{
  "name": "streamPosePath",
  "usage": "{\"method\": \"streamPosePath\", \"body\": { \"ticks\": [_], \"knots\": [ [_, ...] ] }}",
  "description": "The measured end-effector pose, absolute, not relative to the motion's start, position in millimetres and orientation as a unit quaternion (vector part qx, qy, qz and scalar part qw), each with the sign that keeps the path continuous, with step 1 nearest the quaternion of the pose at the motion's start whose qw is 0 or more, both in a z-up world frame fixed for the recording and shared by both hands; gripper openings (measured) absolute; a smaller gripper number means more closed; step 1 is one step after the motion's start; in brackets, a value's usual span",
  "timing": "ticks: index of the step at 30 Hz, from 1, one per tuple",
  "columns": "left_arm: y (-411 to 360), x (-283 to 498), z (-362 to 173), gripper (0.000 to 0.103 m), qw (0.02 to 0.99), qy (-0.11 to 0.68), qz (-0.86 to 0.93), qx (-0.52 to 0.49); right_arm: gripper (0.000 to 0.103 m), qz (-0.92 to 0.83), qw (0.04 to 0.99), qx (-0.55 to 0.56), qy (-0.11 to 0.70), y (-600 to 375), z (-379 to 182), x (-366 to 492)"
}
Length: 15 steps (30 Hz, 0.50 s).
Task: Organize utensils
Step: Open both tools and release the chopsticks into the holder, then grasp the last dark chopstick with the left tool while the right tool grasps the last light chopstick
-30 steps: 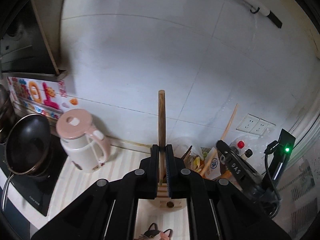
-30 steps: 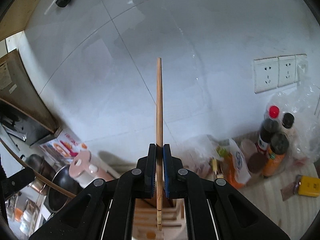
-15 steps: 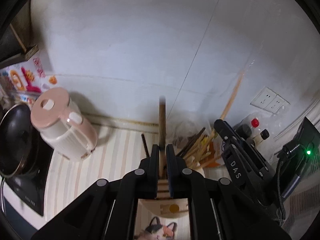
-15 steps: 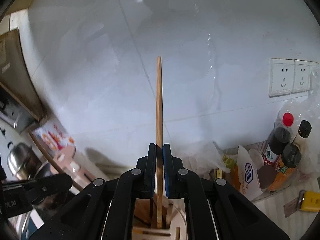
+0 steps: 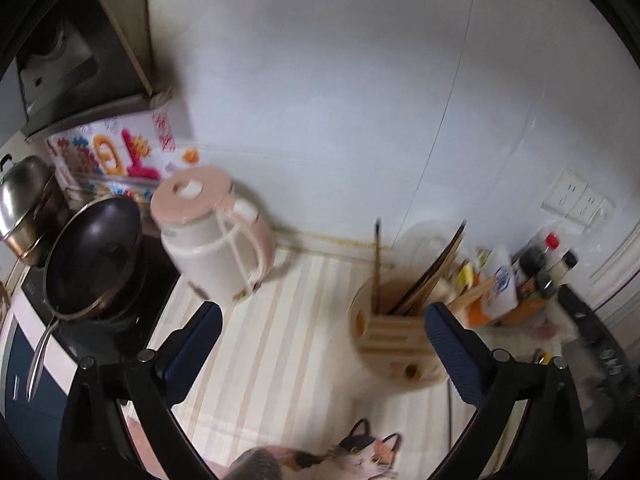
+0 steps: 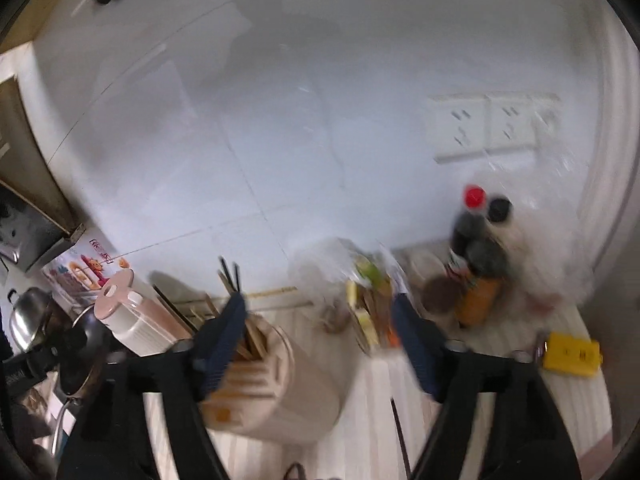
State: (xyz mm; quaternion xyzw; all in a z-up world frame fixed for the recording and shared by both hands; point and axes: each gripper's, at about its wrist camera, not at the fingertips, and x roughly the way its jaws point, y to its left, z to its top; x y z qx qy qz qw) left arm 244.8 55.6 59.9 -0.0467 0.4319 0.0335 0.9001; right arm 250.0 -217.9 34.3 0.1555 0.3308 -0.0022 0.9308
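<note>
Left gripper and right gripper opening wide, nothing between fingers; chopsticks upright in wooden utensil holder on striped worktop, apparently released for tidy storage.

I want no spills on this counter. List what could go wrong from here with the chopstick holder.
1. The chopsticks lean loosely in the wooden holder; the left tool, jaws opening with nothing between them, sits close beside it, and a sideways swing might tip it.
2. The right tool, also opening and empty, has a finger right against the holder's sticks and could snag them.
3. The pink kettle and bottles crowd both sides, leaving little room.
</note>
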Motion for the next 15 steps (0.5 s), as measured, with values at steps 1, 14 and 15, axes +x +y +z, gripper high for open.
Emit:
{"method": "streamPosePath", "body": {
  "ticks": [1, 14, 15],
  "knots": [
    [55, 241, 50, 0.103, 0.899, 0.435, 0.033, -0.044, 0.092, -0.009, 0.929, 0.163, 0.333, -225, 29, 243],
    [-24, 204, -120, 0.103, 0.813, 0.582, -0.012, 0.029, 0.100, -0.128, 0.862, 0.145, 0.469, -338, -99, 177],
    [-36, 203, -127, 0.103, 0.806, 0.591, -0.022, 0.034, 0.098, -0.129, 0.851, 0.154, 0.485, -350, -110, 173]
  ]
}}
